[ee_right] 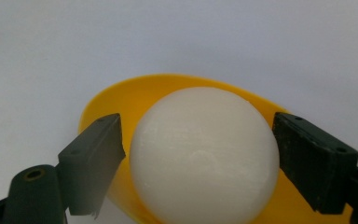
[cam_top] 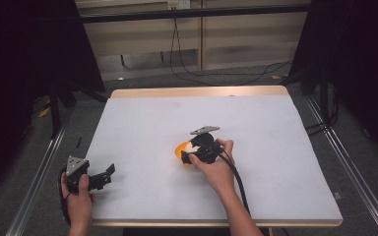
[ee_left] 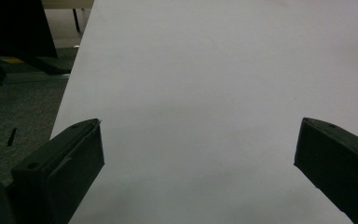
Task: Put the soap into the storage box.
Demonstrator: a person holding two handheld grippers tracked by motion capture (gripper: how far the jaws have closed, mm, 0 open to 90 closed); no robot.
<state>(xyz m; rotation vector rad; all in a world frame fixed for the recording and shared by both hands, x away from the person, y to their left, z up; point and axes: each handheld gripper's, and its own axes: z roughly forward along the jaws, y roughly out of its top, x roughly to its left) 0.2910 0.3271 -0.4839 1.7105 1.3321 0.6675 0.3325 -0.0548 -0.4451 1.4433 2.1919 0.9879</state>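
Note:
A white ball (ee_right: 205, 154) rests in a shallow yellow-orange bowl (ee_right: 116, 100) near the middle of the white table (cam_top: 261, 132). My right gripper (ee_right: 198, 156) straddles the ball, one black jaw on each side. A thin gap shows between the left jaw and the ball, so the pads do not press on it. In the high view the right gripper (cam_top: 191, 155) leans over the bowl (cam_top: 180, 150) from its right. My left gripper (cam_top: 109, 173) lies at the table's front left edge. Its jaws (ee_left: 198, 158) stand wide open with nothing between them.
The table top is a white sheet on a wooden board with a far edge (cam_top: 197, 91). Metal rails (cam_top: 39, 172) run along both sides on the grey floor. Black cables (cam_top: 187, 69) trail across the floor beyond the table.

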